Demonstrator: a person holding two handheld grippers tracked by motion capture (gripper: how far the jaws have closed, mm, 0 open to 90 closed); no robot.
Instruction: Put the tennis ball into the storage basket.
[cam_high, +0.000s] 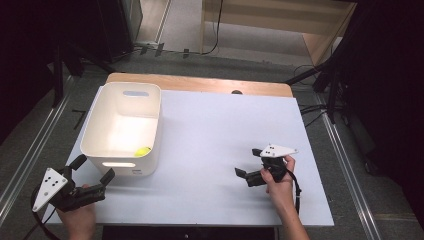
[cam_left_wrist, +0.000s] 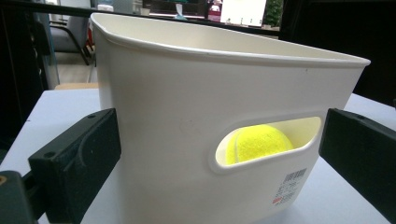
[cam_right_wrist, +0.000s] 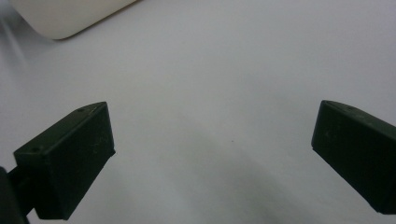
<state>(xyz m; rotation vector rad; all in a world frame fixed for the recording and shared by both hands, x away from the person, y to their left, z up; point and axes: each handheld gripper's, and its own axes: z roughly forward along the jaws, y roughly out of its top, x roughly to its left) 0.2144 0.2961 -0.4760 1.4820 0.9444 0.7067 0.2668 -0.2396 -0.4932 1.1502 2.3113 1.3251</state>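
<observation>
A white plastic bin (cam_high: 122, 120) stands on the left part of the white table (cam_high: 215, 130). A yellow tennis ball (cam_high: 143, 150) lies in its near right corner. In the left gripper view the ball (cam_left_wrist: 257, 142) shows through the handle slot of the bin (cam_left_wrist: 187, 93). My left gripper (cam_high: 93, 169) is open just in front of the bin's near left corner, and its jaws (cam_left_wrist: 219, 130) stand wide on either side of the bin wall without touching it. My right gripper (cam_high: 248, 162) is open and empty over bare table at the right (cam_right_wrist: 212, 121).
The bin's rounded corner (cam_right_wrist: 60, 18) shows at the top left of the right gripper view. A wooden strip (cam_high: 200, 82) runs along the table's far edge. Black stands (cam_high: 330, 85) and cables flank the table, and metal rails (cam_high: 30, 150) run along the floor.
</observation>
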